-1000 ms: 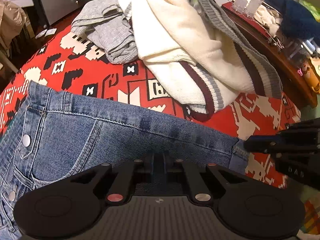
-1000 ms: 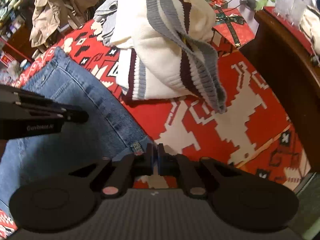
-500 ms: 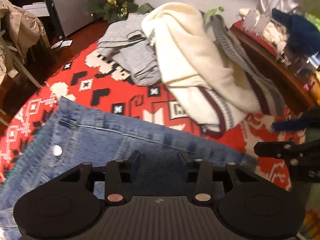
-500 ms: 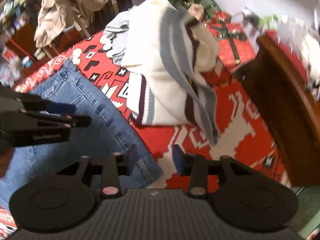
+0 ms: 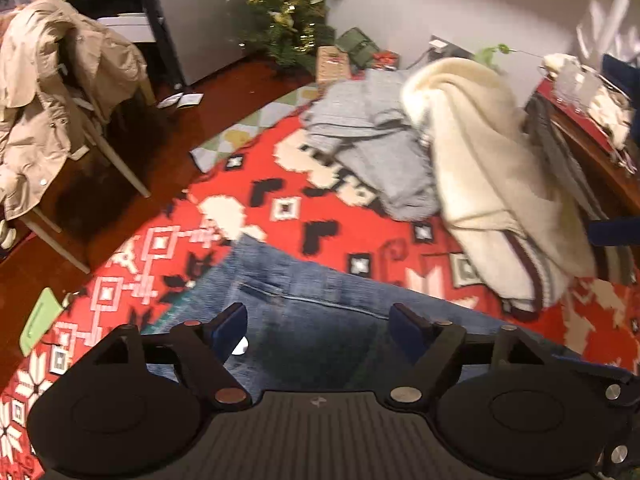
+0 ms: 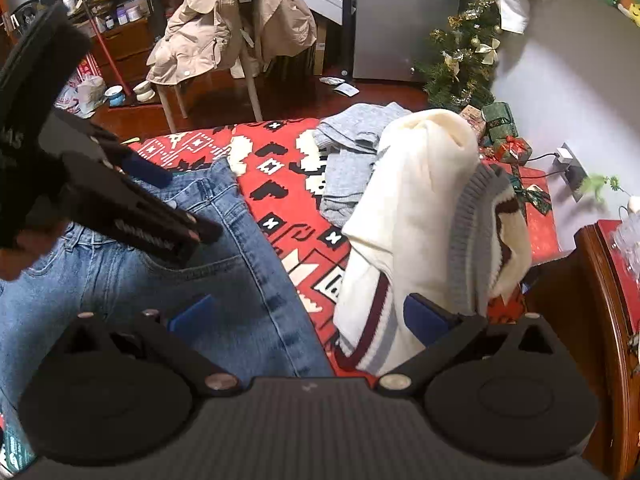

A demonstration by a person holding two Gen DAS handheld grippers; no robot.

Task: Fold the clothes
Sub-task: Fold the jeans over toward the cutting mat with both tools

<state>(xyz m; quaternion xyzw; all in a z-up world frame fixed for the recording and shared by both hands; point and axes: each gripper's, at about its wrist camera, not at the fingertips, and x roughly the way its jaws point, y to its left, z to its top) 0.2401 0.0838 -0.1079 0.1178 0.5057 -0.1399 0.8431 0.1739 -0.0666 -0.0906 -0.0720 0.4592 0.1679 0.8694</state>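
Observation:
Blue jeans (image 5: 320,296) lie folded flat on the red patterned blanket (image 5: 280,208). My left gripper (image 5: 318,326) hovers above them, its jaws opening with nothing pinched between the pads. My right gripper (image 6: 308,316) hangs over the jeans' (image 6: 240,272) right edge, jaws also opening wide and empty. The left gripper (image 6: 180,204) shows at the left of the right wrist view, above the denim. A cream sweater (image 6: 408,208) with maroon and grey stripes is heaped to the right, with a grey garment (image 6: 352,152) behind it.
A chair draped with a beige jacket (image 6: 236,28) stands beyond the blanket (image 6: 280,184) on the wooden floor. A small Christmas tree (image 6: 464,64) and wrapped gifts (image 6: 508,136) sit by the wall. A dark wooden table (image 6: 600,300) borders the right side.
Both grippers were shut on the jeans' edge a second ago. They have let go, spread their jaws, and lifted up and back, leaving the jeans on the blanket.

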